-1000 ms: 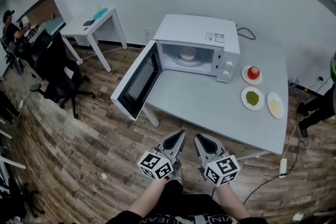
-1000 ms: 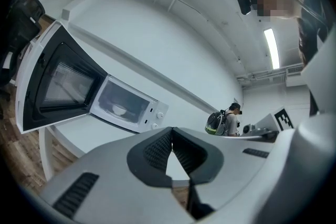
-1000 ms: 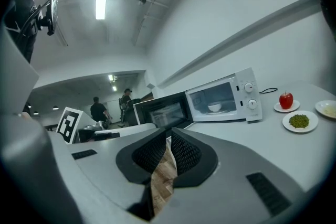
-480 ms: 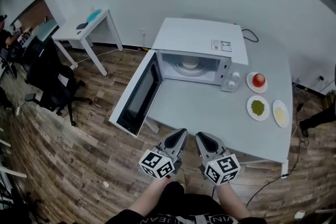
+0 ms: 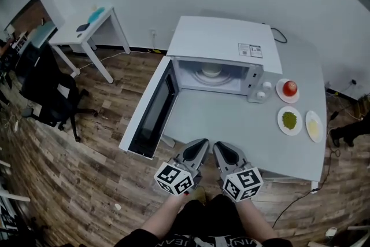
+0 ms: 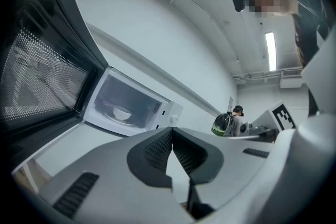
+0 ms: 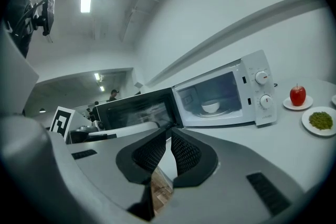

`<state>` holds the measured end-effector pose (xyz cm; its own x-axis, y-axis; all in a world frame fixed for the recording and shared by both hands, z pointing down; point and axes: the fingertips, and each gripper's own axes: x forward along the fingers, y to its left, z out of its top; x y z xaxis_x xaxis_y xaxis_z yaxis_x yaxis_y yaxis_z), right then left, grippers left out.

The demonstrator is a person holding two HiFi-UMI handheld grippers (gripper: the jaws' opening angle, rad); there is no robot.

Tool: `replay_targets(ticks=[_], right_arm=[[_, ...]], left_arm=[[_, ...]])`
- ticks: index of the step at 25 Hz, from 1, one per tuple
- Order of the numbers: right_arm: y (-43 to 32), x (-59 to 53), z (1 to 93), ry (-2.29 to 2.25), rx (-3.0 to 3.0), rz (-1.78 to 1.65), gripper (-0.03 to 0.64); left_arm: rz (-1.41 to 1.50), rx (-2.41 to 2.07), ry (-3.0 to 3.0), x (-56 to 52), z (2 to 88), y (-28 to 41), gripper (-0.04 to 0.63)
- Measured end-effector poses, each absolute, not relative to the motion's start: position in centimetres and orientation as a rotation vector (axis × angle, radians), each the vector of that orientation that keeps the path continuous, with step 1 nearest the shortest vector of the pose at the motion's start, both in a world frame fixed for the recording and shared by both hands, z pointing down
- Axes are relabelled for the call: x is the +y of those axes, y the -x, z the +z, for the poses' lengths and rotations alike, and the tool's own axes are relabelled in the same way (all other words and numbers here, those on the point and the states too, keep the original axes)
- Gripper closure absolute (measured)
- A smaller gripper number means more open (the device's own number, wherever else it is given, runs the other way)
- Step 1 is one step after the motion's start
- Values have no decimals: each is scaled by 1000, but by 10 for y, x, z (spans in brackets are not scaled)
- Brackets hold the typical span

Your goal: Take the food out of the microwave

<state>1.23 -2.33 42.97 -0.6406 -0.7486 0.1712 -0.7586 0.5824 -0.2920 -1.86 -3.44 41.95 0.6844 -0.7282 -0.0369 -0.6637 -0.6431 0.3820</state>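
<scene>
A white microwave (image 5: 225,43) stands on a grey table (image 5: 231,118) with its door (image 5: 151,110) swung wide open to the left. Inside it, on the turntable, sits a white bowl (image 5: 211,70), which shows again as the bowl (image 6: 122,112) in the left gripper view and the bowl (image 7: 210,107) in the right gripper view. My left gripper (image 5: 202,144) and right gripper (image 5: 219,147) hang side by side at the table's near edge, both shut and empty, pointing toward the microwave and well short of it.
Right of the microwave lie a plate with a red apple (image 5: 290,87), a plate of green food (image 5: 289,120) and a plate of yellow food (image 5: 314,124). A black office chair (image 5: 49,95) and a small white desk (image 5: 92,26) stand at the left. A person (image 6: 231,122) stands far off.
Both grippers and the head camera have come nearer to the table; the microwave now looks larger and closer. Both pairs of jaws stayed shut.
</scene>
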Motion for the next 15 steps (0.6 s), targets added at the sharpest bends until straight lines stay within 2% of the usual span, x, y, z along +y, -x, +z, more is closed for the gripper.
replay_targets(ticks=[15], right_arm=[[-22, -84, 444, -1381, -2780, 551, 568]], left_arm=[[-359, -1150, -2518, -90, 449, 20, 586]])
